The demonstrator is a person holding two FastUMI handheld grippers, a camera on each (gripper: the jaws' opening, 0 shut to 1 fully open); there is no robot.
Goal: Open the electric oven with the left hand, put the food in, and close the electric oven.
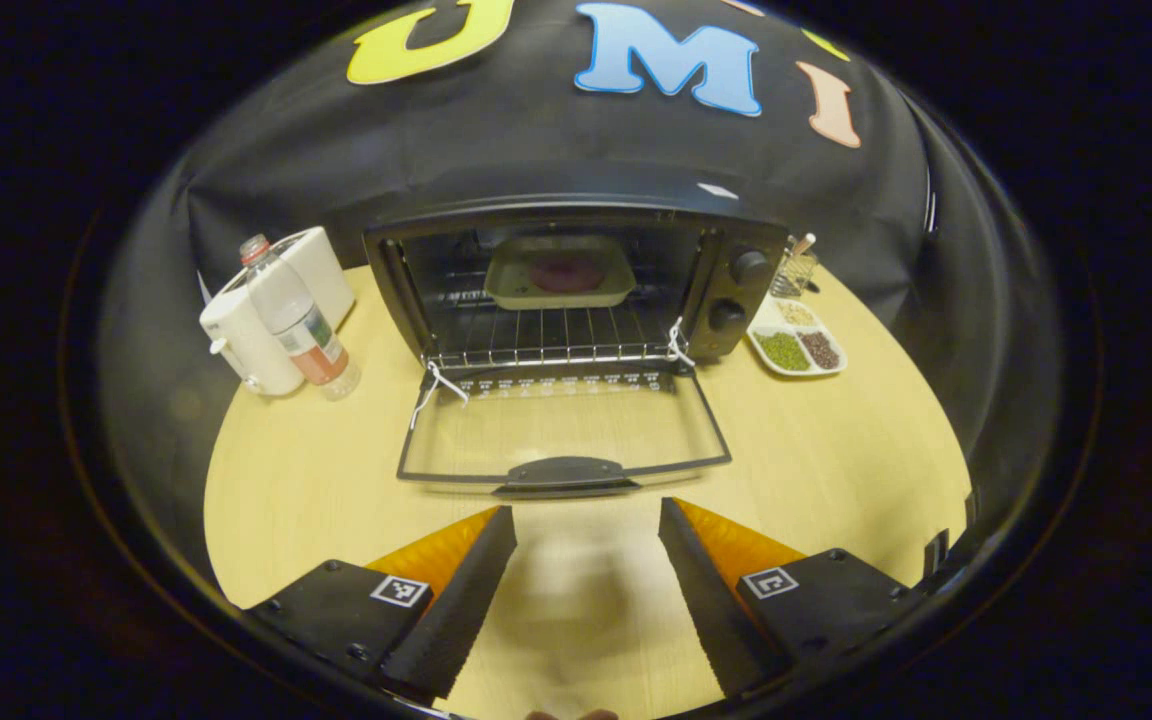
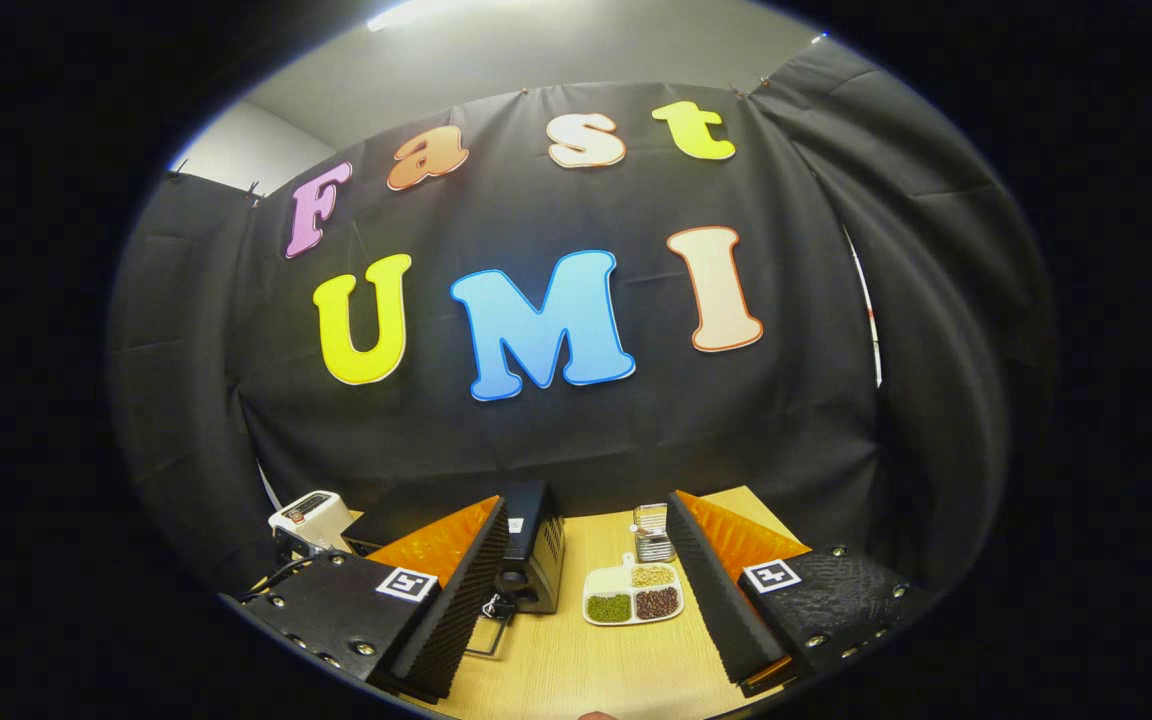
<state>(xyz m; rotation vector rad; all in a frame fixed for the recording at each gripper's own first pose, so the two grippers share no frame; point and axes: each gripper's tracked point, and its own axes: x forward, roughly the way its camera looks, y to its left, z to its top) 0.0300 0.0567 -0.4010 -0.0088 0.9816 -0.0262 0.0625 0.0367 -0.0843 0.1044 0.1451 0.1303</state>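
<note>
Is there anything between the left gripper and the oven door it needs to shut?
Nothing visible. In the left gripper view the left gripper, jaws open, faces the door lying flat, with only bare table between. The bottle and the dish stand off to the sides.

Bare desk (image 1: 816, 450) ahead of left tool (image 1: 586, 560) up to lowered oven door (image 1: 561, 440). Oven mouth open beyond; tray (image 1: 558, 272) on rack. Bottle (image 1: 298, 318) far left, sectioned dish (image 1: 798, 338) far right.

Food (image 1: 566, 272) on the oven's tray (image 1: 558, 272) is blurred.
</note>
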